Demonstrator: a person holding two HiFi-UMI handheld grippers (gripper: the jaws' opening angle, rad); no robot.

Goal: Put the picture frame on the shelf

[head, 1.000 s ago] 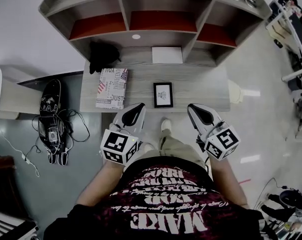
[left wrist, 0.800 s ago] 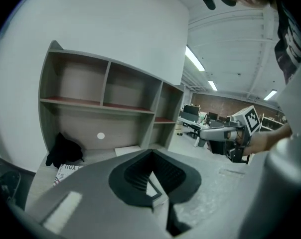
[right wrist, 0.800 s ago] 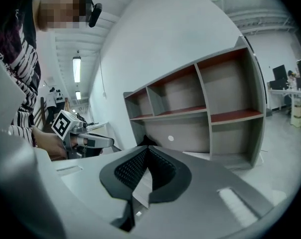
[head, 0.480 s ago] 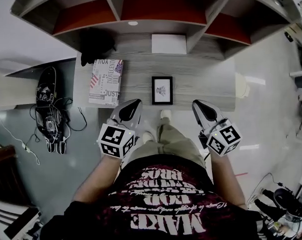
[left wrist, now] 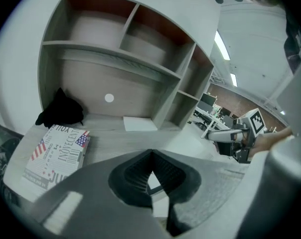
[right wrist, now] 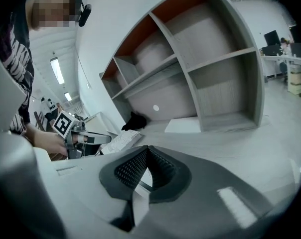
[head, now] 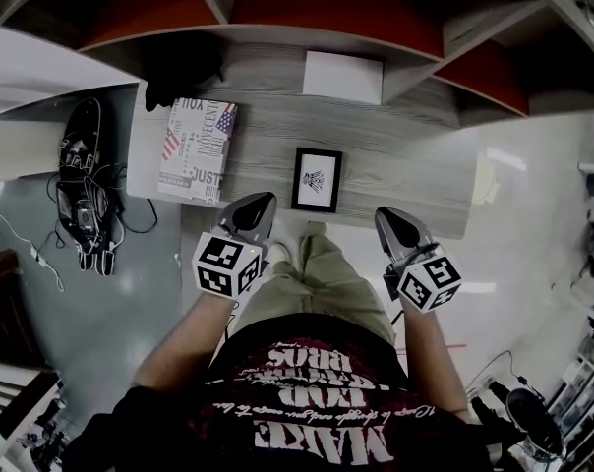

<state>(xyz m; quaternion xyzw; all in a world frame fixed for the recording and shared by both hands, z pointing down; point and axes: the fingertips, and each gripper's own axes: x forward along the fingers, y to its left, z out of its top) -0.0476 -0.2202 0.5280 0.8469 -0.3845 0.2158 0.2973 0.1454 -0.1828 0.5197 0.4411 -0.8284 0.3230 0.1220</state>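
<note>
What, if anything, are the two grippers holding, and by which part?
Nothing: the left gripper and the right gripper are both shut and empty, and the picture frame lies untouched on the desk.

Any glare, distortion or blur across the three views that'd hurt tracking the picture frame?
Head view: fisheye bends the shelf edges, glare patch on the floor at right, picture frame sharp. Left gripper view: black vignette corners, left claw soft up close. Right gripper view: same vignette, ceiling light blown out.

Black picture frame [head: 317, 179] with white print is lying flat, face up, near desk [head: 415, 155] front edge; grey shelf [head: 336, 3] with red-backed compartments is standing behind it.
</note>
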